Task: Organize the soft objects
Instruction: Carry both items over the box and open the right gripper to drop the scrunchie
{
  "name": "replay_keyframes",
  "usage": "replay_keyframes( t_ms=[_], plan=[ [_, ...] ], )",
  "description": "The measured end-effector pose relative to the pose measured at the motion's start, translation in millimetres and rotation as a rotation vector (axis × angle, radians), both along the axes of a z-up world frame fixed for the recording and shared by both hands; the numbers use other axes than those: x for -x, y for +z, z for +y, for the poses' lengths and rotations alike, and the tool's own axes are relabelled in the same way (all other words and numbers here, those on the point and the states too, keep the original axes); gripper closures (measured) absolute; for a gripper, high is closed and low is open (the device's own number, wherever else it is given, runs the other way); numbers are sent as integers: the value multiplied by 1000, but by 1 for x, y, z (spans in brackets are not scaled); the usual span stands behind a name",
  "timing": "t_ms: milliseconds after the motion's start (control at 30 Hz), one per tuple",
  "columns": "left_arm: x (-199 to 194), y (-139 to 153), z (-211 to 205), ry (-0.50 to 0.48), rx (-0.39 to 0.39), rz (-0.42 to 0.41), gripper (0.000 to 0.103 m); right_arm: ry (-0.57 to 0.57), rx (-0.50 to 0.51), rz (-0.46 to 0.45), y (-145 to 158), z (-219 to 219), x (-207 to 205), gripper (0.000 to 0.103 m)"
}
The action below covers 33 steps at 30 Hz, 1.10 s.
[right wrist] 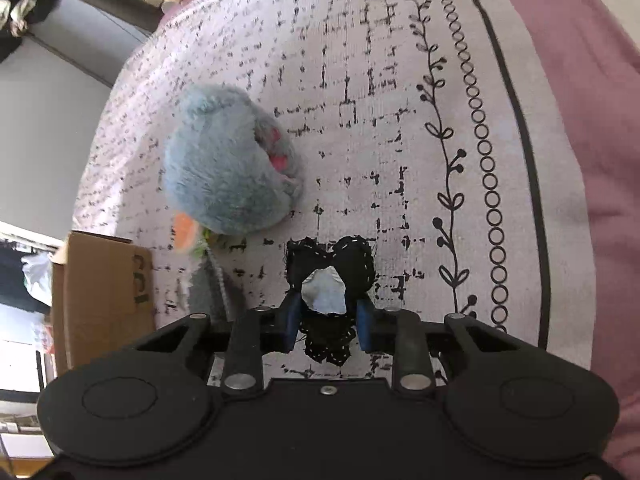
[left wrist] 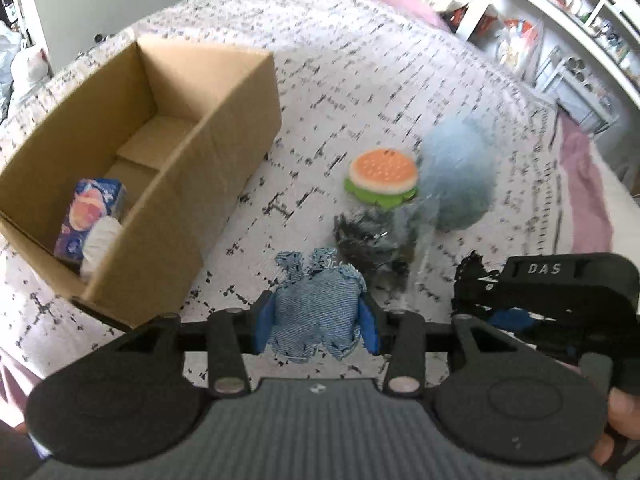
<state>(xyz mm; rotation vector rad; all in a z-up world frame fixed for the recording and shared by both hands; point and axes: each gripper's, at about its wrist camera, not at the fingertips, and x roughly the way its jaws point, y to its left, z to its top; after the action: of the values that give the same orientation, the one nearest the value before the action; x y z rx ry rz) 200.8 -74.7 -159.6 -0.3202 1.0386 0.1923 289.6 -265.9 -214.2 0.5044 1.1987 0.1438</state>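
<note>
My left gripper point(left wrist: 317, 326) is shut on a blue denim pouch point(left wrist: 316, 308) and holds it above the bedspread, right of the open cardboard box point(left wrist: 224, 152). My right gripper point(right wrist: 329, 322) is shut on a black stitched pouch point(right wrist: 332, 272) with a pale patch; it also shows at the right of the left wrist view point(left wrist: 476, 284). A burger-shaped soft toy point(left wrist: 383, 178), a blue fluffy plush point(left wrist: 456, 176) and a dark item in a clear bag point(left wrist: 372, 244) lie on the bed ahead. The plush point(right wrist: 228, 160) is ahead-left in the right wrist view.
The box holds a printed tissue pack point(left wrist: 90, 216) and a white soft item point(left wrist: 100, 244) at its near end. The patterned bedspread point(right wrist: 360, 80) covers the bed, pink sheet point(right wrist: 580, 80) at the right edge. Shelves point(left wrist: 560, 40) stand beyond the bed.
</note>
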Motion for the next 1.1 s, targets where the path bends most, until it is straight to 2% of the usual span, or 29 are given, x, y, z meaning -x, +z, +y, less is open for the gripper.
replay_keyframes(
  t_ms=[267, 500, 767, 1100],
  plan=[
    [14, 30, 8, 1, 48, -59, 60, -3, -10, -71, 30, 0, 13, 75],
    [21, 54, 25, 2, 87, -116, 60, -8, -3, -159, 70, 6, 26, 75],
    [31, 85, 51, -11, 90, -181, 60, 24, -13, -231, 109, 38, 36, 75],
    [42, 99, 94, 8, 106, -202, 60, 55, -28, -299, 138, 83, 49, 75]
  ],
)
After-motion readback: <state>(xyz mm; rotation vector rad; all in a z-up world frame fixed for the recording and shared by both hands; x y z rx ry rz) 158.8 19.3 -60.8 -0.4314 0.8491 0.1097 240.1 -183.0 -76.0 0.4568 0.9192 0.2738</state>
